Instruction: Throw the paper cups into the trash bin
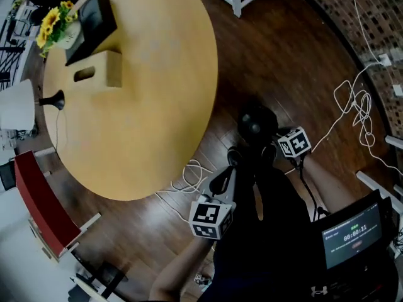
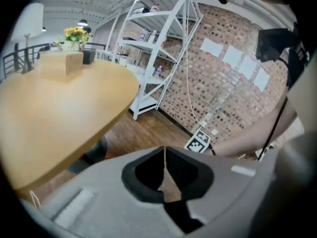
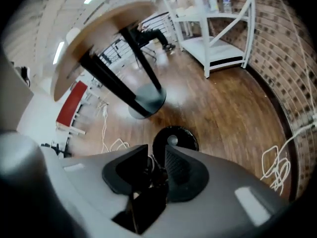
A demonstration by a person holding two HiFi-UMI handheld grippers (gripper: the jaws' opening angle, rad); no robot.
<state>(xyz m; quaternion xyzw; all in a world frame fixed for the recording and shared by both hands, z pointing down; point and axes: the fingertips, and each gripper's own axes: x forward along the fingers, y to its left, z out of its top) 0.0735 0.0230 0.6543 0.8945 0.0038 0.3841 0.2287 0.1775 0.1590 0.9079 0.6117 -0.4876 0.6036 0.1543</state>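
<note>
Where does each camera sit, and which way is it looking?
Left gripper view: on the left gripper, jaws shut, looking across the round table toward white shelves and brick wall; the right forearm shows.
Right gripper view: on the right gripper, jaws apart, looking down at the trash bin and table legs.
Head view: on the person's head, looking steeply down; both forearms and grippers show.
Shared: all show the table; head and right gripper views show the bin.
</note>
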